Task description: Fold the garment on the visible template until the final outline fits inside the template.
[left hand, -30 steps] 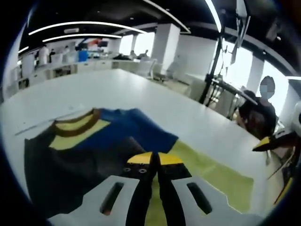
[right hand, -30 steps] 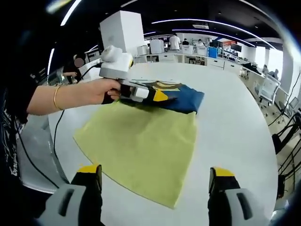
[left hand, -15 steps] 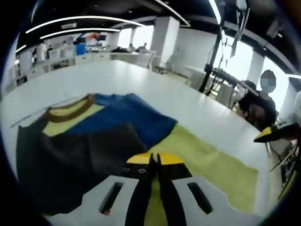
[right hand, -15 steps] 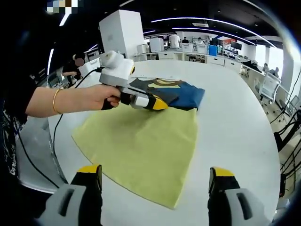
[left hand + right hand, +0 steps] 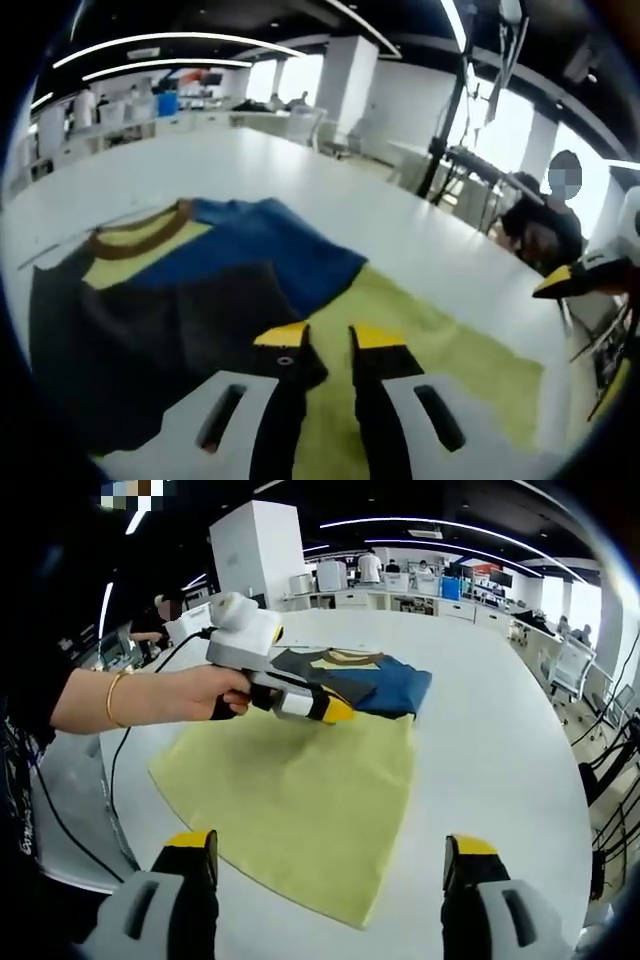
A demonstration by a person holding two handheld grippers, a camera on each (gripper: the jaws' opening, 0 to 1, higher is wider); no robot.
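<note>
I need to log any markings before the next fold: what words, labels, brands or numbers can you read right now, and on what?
None can be read.
Garment: blue, dark and yellow panels with a brown collar, no print visible.
Yellow-green template: plain, no markings.
Left gripper and right gripper: no legible label.
Background boxes and screens: too small and blurred to read.

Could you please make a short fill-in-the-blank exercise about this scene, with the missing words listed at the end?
1. The folded garment lies at the far end of a template whose colour is ____.
2. The jaws of the left gripper stand slightly ____, with nothing between them.
3. The right gripper has its jaws wide ____, over the near edge of the template.
4. Template and garment rest on a ____ table.

Missing words: yellow-green; apart; open; white
</note>
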